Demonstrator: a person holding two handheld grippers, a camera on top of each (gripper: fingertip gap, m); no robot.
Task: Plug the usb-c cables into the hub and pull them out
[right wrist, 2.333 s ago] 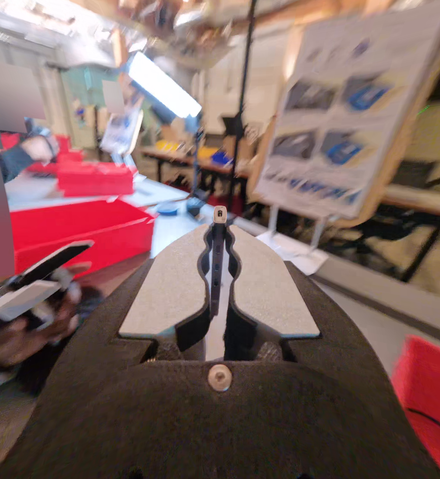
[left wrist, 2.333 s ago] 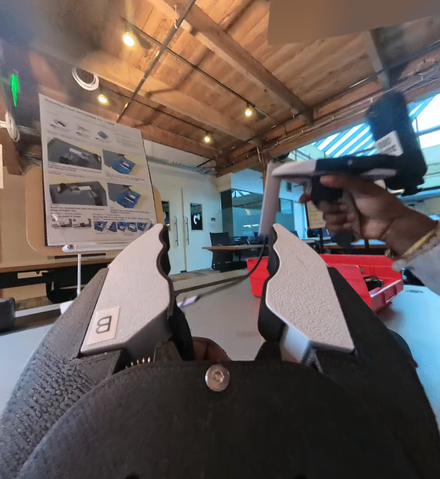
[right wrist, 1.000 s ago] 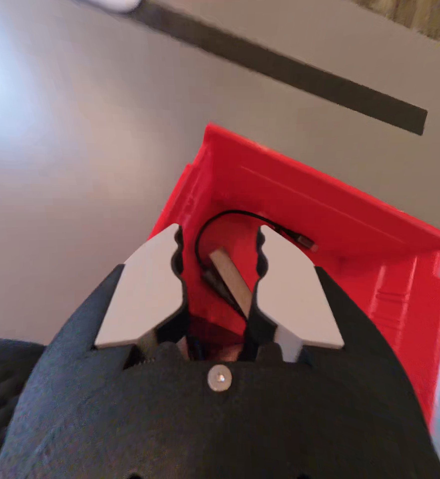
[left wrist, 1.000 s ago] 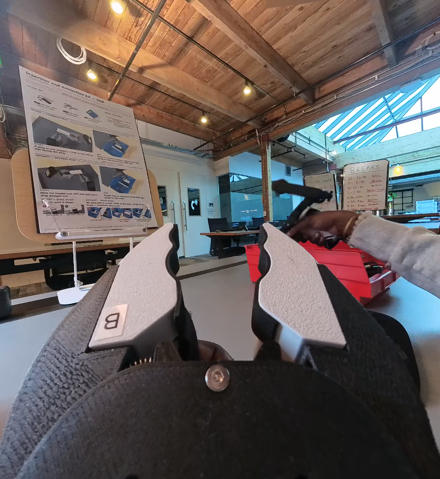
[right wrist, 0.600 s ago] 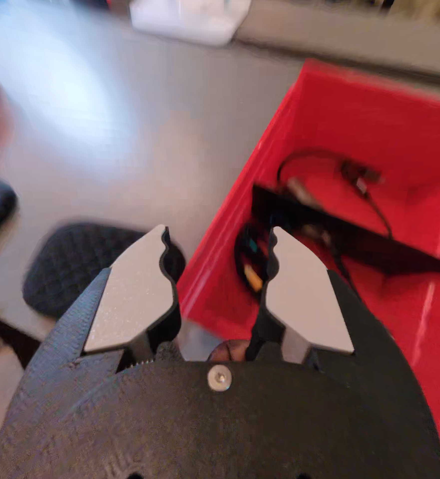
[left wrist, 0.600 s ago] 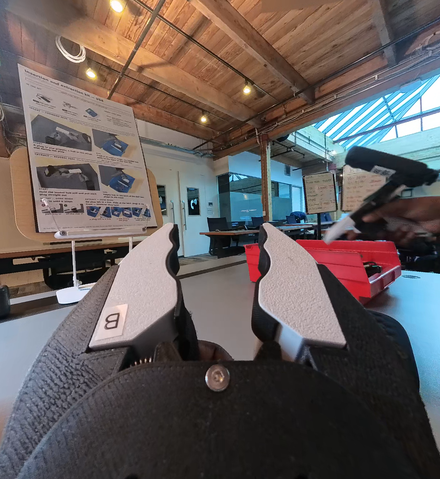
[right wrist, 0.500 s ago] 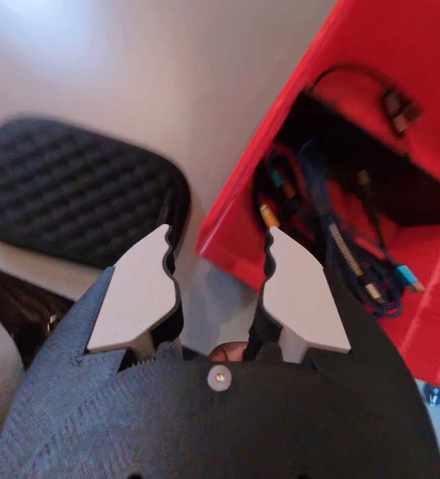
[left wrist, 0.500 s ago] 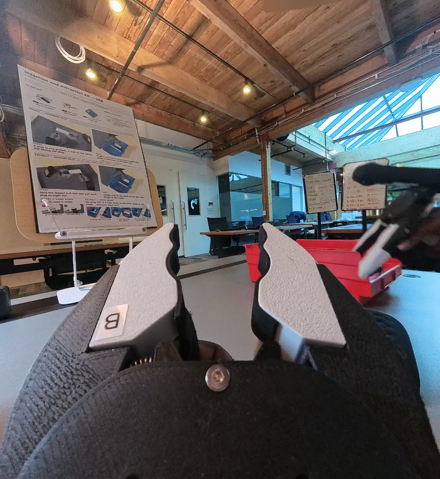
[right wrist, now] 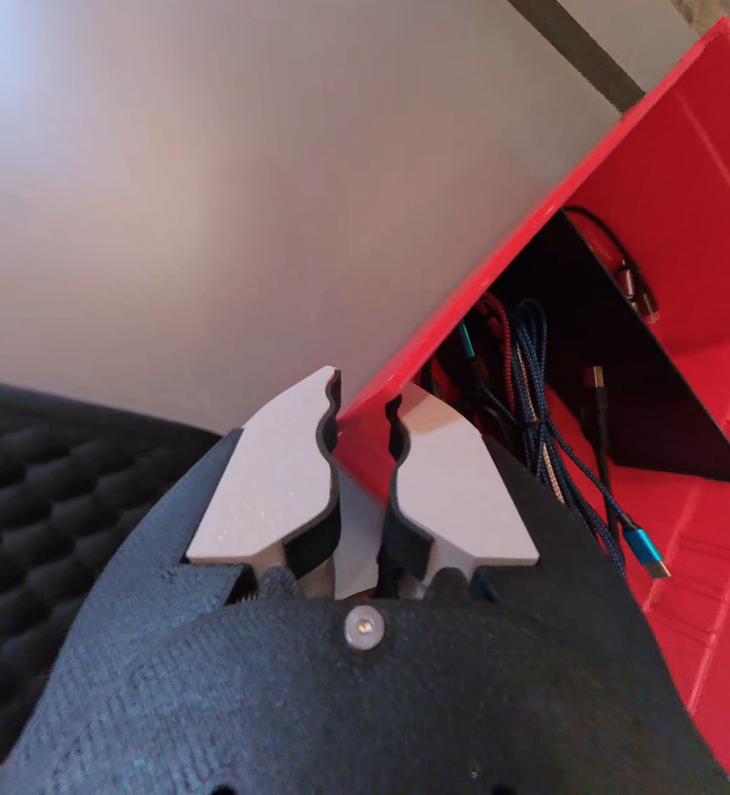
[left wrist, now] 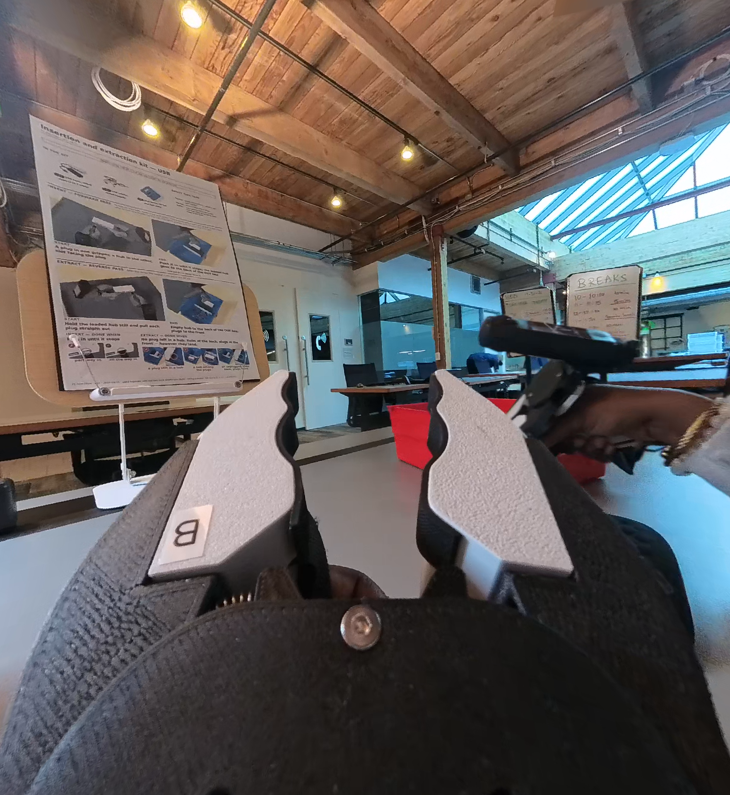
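Observation:
A red bin (right wrist: 677,559) holds the cables: a blue braided bundle (right wrist: 535,387) with a blue USB-C plug (right wrist: 645,548), a red braided cable (right wrist: 498,318) and a gold-tipped plug (right wrist: 597,374). A black divider (right wrist: 634,408) splits the bin; behind it lies a black cable with dark plugs (right wrist: 630,279). I cannot make out the hub. My right gripper (right wrist: 363,391) straddles the bin's side wall, one finger inside, one outside, jaws closed on it. My left gripper (left wrist: 363,387) is open and empty, low on the table, short of the bin (left wrist: 410,430).
The grey table (right wrist: 225,193) runs left of the bin. A black textured pad (right wrist: 53,473) lies beside the right gripper. An instruction board on a white stand (left wrist: 139,266) is at the back left. A hand (left wrist: 621,417) holds the right gripper (left wrist: 556,344). One gripper's finger ends stand about 30 cm off the other's.
The right gripper swung from over the bin's back compartment down to its side wall, and its jaws narrowed onto the wall. The left gripper has not moved.

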